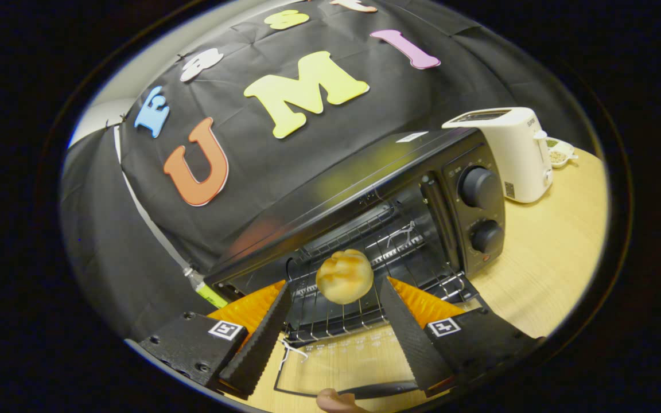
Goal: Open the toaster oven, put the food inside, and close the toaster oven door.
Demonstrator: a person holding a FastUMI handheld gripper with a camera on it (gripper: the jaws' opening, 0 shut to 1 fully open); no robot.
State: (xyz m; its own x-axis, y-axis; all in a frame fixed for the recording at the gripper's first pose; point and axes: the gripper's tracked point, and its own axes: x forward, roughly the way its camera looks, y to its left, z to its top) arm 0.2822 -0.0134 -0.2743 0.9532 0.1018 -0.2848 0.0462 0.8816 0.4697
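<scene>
The black toaster oven [365,189] stands open on the wooden table [548,258]. Its glass door [342,355] lies folded down flat below my fingers. A round golden bun [345,276] rests on the wire rack [330,315] at the mouth of the oven. My gripper [335,287] is open, and the bun sits just ahead of and between the two fingertips. A small gap shows on each side of the bun, so neither finger presses on it. The door's dark handle [376,390] lies closest to me.
A white pop-up toaster [508,152] stands right of the oven, with a small dish of grains [560,154] behind it. Two knobs [479,189] sit on the oven's right panel. A small pinkish thing [336,401] lies by the door handle. Bare table stretches to the right.
</scene>
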